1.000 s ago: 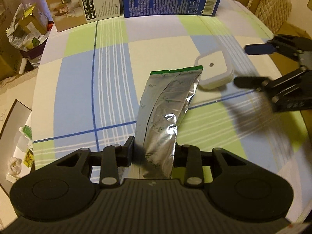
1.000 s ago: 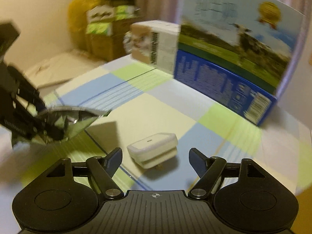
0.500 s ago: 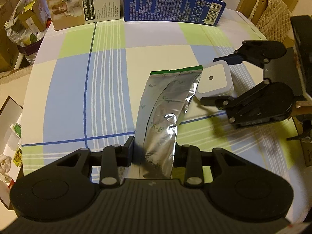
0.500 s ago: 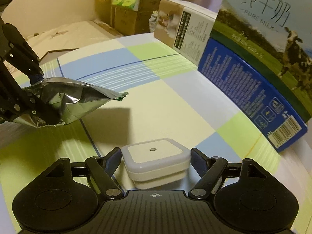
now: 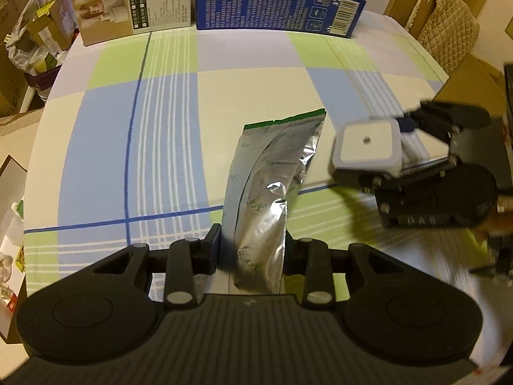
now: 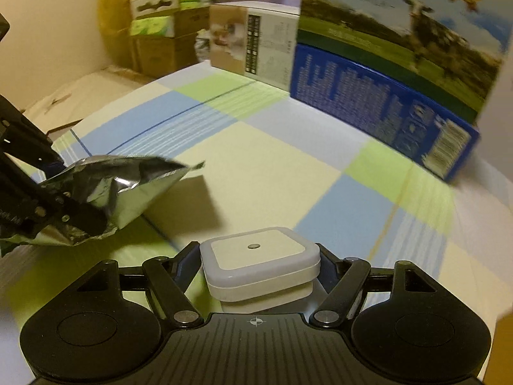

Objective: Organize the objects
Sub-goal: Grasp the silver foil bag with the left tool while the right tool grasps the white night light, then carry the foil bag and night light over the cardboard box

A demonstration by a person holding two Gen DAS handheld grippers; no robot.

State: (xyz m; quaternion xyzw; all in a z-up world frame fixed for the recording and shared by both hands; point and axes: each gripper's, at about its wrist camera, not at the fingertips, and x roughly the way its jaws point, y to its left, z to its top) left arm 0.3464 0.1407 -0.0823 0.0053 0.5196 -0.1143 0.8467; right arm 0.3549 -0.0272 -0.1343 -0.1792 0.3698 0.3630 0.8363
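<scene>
The left gripper [image 5: 253, 250] is clenched on the near end of a silver foil pouch [image 5: 272, 186], whose long axis runs straight away from it, green-edged top [image 5: 283, 121] pointing toward the far boxes, raised above the tabletop [image 5: 160, 128]. To its right, the right gripper [image 6: 259, 264] grasps a white square box [image 6: 259, 263] by its sides, lid face up, held off the surface. The tabletop wears a cloth checked in blue, green and cream. At its far edge stand a blue milk carton [image 5: 275, 9] and a tan cardboard box [image 5: 128, 3]; a quilted chair back [image 5: 449, 32] stands beyond.
</scene>
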